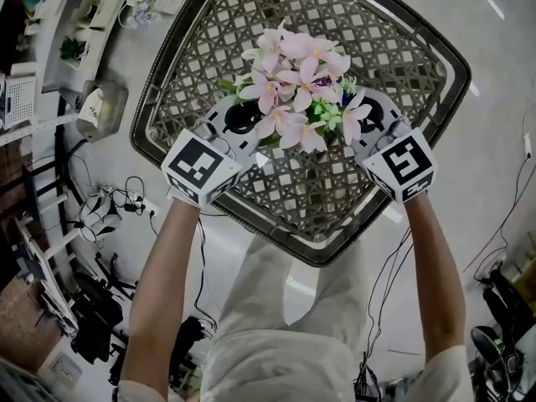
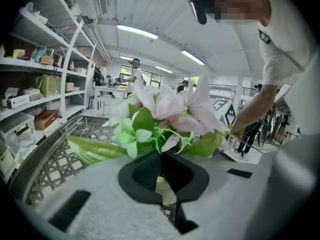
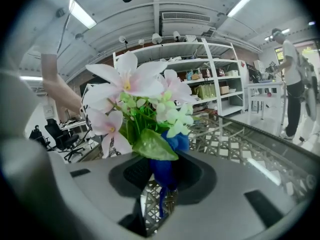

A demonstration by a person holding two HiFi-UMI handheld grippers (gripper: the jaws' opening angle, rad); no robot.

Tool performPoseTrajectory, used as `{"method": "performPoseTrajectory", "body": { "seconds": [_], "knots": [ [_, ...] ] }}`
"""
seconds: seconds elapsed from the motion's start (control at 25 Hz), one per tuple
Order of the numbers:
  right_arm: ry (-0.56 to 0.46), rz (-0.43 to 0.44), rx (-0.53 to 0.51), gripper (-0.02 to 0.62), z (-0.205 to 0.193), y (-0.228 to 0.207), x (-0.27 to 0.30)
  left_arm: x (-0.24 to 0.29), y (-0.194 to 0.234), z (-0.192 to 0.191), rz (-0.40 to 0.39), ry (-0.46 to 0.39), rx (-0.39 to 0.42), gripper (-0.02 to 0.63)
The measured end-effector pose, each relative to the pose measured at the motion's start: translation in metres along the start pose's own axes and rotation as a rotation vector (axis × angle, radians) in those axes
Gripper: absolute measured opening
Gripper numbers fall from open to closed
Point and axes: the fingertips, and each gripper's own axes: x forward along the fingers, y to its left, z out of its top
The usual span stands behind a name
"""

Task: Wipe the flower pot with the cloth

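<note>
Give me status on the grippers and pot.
Left gripper shut on flower pot edge. Right gripper shut on blue cloth. Flowers between them, hiding the pot from above.

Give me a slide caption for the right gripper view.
Right gripper pinching a dark blue cloth beside pale pink artificial flowers, over a woven lattice tabletop.

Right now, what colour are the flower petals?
The petals are pale pink, clearest in the head view.
</note>
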Motion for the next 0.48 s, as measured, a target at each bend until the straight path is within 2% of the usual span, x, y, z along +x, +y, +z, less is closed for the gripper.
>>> {"method": "performPoseTrajectory", "body": {
  "seconds": [0.36, 0.48],
  "knots": [
    [0.056, 0.005, -0.001, 0.12, -0.011, 0.017, -0.016, 0.001, 0.001, 0.004, -0.008, -0.037, -0.071, 0.021],
    [0.03, 0.01, -0.001, 0.12, -0.011, 0.026, -0.021, 0.002, 0.001, 0.004, -0.008, -0.045, -0.085, 0.021]
  ]
}}
